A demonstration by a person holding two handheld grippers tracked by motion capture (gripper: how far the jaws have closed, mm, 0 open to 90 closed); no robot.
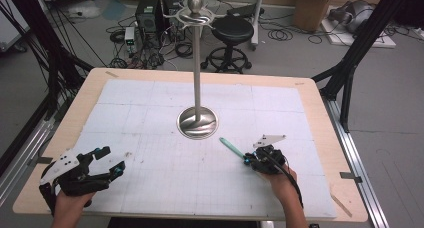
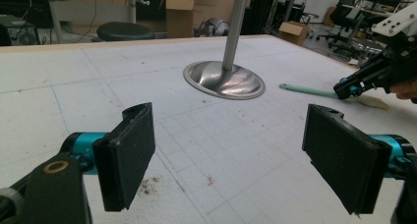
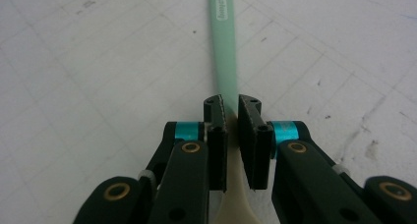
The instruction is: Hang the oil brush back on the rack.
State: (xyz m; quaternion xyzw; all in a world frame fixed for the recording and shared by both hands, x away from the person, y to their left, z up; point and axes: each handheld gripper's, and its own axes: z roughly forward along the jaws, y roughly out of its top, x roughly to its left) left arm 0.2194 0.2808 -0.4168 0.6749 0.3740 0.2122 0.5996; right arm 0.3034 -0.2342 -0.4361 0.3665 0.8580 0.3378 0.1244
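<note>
Right gripper (image 3: 232, 135) hides spatula (image 3: 223, 42) (cream end).

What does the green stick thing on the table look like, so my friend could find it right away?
Start at the tall silver stand in the middle of the white table mat. Just to the right of its round base, nearer the person, lies a thin utensil with the right claw closed on it. It is the only mint-green thing there, with a long flat handle and a cream end under the claw.

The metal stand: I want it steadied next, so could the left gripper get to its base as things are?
Probably yes: the left gripper is open, and bare mat lies between it and the metal stand.
</note>
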